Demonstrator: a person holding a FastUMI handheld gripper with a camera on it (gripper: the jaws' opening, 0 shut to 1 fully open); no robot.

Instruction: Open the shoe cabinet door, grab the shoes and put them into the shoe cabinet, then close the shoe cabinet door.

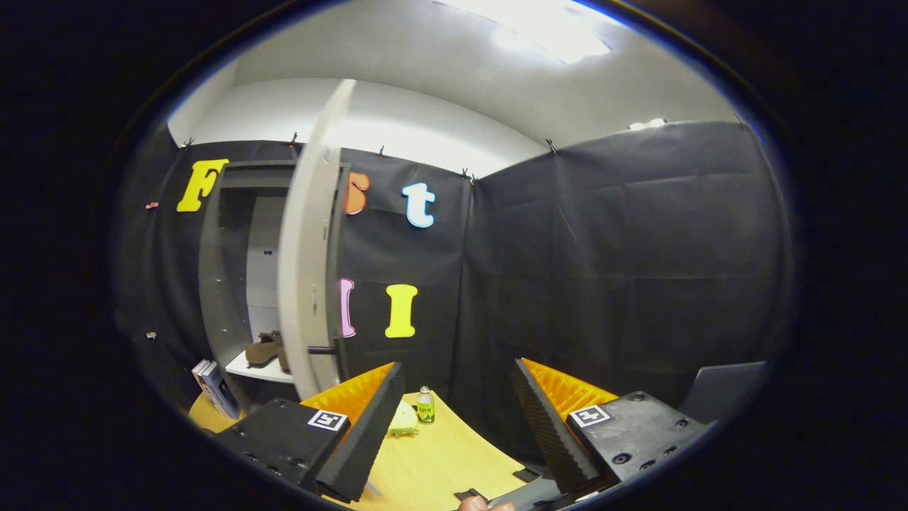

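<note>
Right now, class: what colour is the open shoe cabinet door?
White, seen in the gripper view: the shoe cabinet door stands ajar beyond the open gripper.

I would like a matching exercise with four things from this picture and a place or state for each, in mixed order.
Things:
1. shoes
2. cabinet door
3. small bottle
4. gripper

Places or states:
A. on the yellow table, beyond the fingers
B. on a white shelf inside the shoe cabinet
C. fingers apart, holding nothing
D. swung open

Pairs: 1-B, 2-D, 3-A, 4-C

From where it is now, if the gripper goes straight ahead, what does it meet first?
Probably the black cloth wall beyond the table. The gripper, jaws open and empty, aims right of the open cabinet door; the bottle sits lower. Depth is unclear.
</note>
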